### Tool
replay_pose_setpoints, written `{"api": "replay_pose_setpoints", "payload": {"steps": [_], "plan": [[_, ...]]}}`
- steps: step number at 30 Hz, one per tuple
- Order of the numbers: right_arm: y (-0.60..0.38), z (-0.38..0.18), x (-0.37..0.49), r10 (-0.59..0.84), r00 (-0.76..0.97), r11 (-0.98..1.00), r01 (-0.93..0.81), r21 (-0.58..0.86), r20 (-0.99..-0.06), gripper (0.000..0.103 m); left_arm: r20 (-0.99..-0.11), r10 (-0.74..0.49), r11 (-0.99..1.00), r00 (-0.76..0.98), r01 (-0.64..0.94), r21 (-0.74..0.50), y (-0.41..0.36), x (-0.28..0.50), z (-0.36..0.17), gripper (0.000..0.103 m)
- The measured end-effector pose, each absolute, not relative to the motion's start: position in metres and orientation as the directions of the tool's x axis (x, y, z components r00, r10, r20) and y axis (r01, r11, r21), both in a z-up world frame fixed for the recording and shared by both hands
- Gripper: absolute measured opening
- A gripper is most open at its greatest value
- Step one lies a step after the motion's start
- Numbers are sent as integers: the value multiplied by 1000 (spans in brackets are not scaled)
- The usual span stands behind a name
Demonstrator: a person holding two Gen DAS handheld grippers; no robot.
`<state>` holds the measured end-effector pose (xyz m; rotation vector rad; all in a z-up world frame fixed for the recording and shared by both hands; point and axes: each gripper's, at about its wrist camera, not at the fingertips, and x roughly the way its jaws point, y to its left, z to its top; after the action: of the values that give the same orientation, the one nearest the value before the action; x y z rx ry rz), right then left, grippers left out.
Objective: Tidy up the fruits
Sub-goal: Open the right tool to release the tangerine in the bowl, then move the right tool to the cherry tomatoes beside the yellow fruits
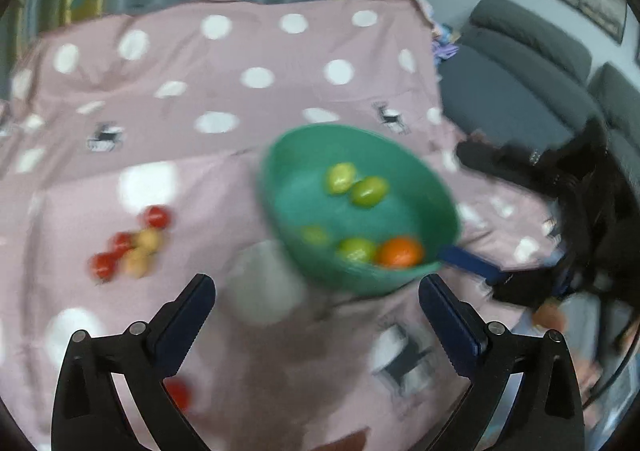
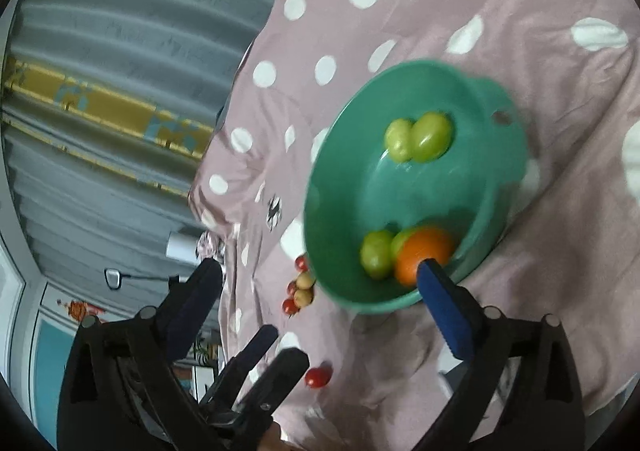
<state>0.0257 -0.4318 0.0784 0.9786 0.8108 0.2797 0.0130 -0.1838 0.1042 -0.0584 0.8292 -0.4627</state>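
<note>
Our left gripper (image 1: pixel 316 293) stands spread wide with nothing between its fingers; only the pink dotted cloth (image 1: pixel 248 51) shows through the gap. Our right gripper (image 2: pixel 320 271) is spread just as wide and also pinches nothing, though its blue finger (image 2: pixel 444 311) overlaps the near rim of the green bowl (image 2: pixel 348 187) in the lower middle of the right wrist view, right in front of the orange fruit (image 2: pixel 424 255). Whether that finger touches the rim we cannot tell, as the frame is blurred.

Outward from the left gripper, the bowl (image 1: pixel 288 171) sits just above and right of centre, holding several green fruits (image 1: pixel 368 191) and the orange one (image 1: pixel 400 251). The loose fruit lies the other way: a single red one (image 1: pixel 178 393) at the lower left, just beside the left finger, and a cluster of red and tan fruits (image 1: pixel 132 247) further up at the left of the frame, well apart from the bowl. In the right wrist view that cluster (image 2: pixel 300 287) shows left of the bowl's rim, and the single red fruit (image 2: pixel 318 377) lies at lower centre, just right of the left gripper's fingers (image 2: pixel 280 371).

We judge the left hand nearer to the loose fruit, and the carry would then run rightward to the bowl.
</note>
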Motion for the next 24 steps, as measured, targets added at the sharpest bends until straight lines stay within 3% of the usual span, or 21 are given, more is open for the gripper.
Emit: {"api": "replay_pose_setpoints", "payload": {"steps": [6, 13, 18, 20, 24], "plan": [[-395, 87, 27, 584, 641, 580, 101, 809, -498, 100, -640, -242, 951, 730, 308, -8, -135, -26, 103, 101], [-346, 93, 38, 656, 562, 617, -16, 787, -503, 100, -720, -263, 951, 642, 298, -82, -106, -15, 70, 101], [-313, 75, 61, 691, 481, 639, -58, 767, -540, 98, -746, -394, 916, 537, 162, -368, -70, 9, 40, 101], [-304, 61, 71, 713, 432, 629, -45, 776, -553, 94, -741, -369, 923, 561, 125, -365, -64, 9, 37, 100], [-289, 47, 88, 728, 383, 627, -38, 778, -568, 91, -726, -372, 928, 578, 210, -307, -72, -1, 42, 96]]}}
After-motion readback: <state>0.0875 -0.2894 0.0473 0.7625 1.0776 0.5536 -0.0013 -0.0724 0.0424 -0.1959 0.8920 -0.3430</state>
